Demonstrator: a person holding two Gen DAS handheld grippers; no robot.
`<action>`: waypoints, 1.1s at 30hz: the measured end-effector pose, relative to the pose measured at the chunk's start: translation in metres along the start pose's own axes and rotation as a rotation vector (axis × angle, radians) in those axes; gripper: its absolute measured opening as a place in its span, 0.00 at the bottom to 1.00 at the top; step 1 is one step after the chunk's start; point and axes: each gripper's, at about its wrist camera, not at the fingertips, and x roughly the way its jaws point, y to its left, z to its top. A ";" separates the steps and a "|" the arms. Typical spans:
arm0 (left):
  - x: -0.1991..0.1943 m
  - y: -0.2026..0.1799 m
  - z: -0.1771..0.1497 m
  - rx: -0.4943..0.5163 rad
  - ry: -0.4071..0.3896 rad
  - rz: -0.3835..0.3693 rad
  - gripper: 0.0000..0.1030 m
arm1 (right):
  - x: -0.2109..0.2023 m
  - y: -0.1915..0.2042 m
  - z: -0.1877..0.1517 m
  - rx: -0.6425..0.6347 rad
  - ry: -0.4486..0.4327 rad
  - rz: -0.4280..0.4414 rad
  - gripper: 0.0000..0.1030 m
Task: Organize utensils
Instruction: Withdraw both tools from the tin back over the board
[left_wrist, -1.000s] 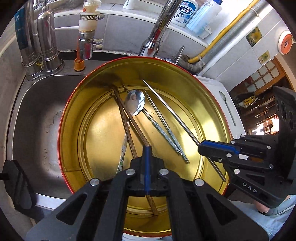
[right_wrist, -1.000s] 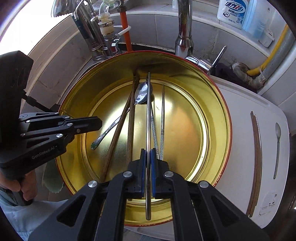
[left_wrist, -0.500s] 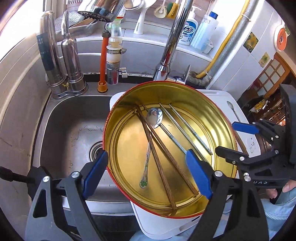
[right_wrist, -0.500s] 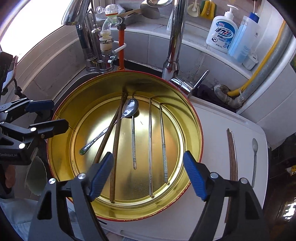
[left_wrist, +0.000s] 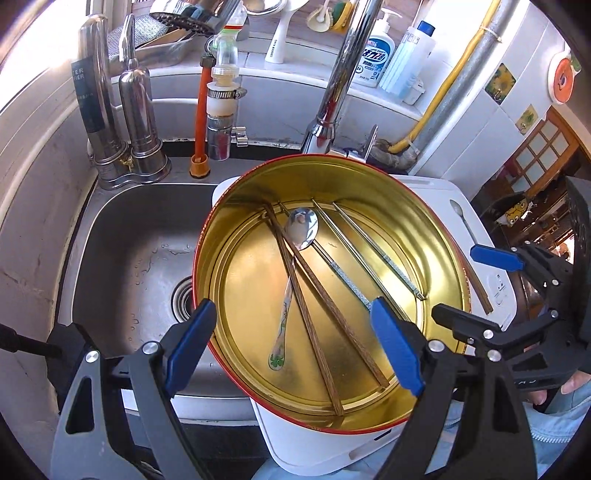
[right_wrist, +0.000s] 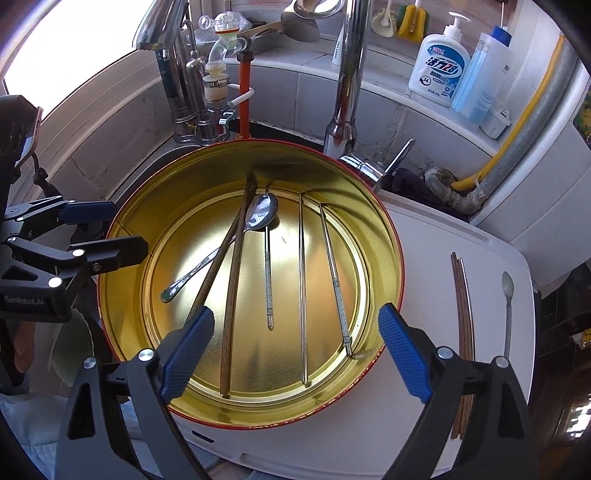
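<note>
Inside the round gold metal tin with the red rim (right_wrist: 391, 236) lie the utensils: a pair of brown wooden chopsticks (right_wrist: 231, 291) crossed over the long handle of a silver spoon with a green patterned tip (right_wrist: 260, 214), and, on the side of the tin nearer the white board, three thin silver metal chopsticks (right_wrist: 303, 291) lying roughly parallel to each other. All of them rest flat on the tin's floor, their upper ends towards the tin's far wall.

Over the near edge of the tin I hold my right gripper (right_wrist: 295, 347), its blue-padded jaws opening wide with nothing gripped between them; the utensils lie well below the pads. My left gripper (left_wrist: 291, 343) stands wide open too, one pad outside the tin's wall and one above its floor, holding nothing.

Beneath the tin sits the white plastic board (right_wrist: 424, 406). Beside the tin on that board lie another pair of dark wooden chopsticks (right_wrist: 463, 332) and, beyond them, a small pale grey spoon (right_wrist: 508, 295). Across from those, the tin overhangs the stainless steel sink basin (left_wrist: 122, 266). Behind the tin rises the chrome tap (right_wrist: 347, 74).
</note>
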 end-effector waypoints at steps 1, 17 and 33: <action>0.000 -0.001 0.000 0.000 0.000 0.000 0.81 | -0.001 -0.002 -0.001 0.005 -0.001 -0.003 0.89; 0.013 -0.091 0.000 0.047 -0.029 -0.018 0.81 | -0.035 -0.110 -0.041 0.136 -0.112 -0.056 0.89; 0.112 -0.275 -0.010 -0.023 0.112 -0.054 0.81 | 0.002 -0.283 -0.086 0.085 0.001 0.154 0.83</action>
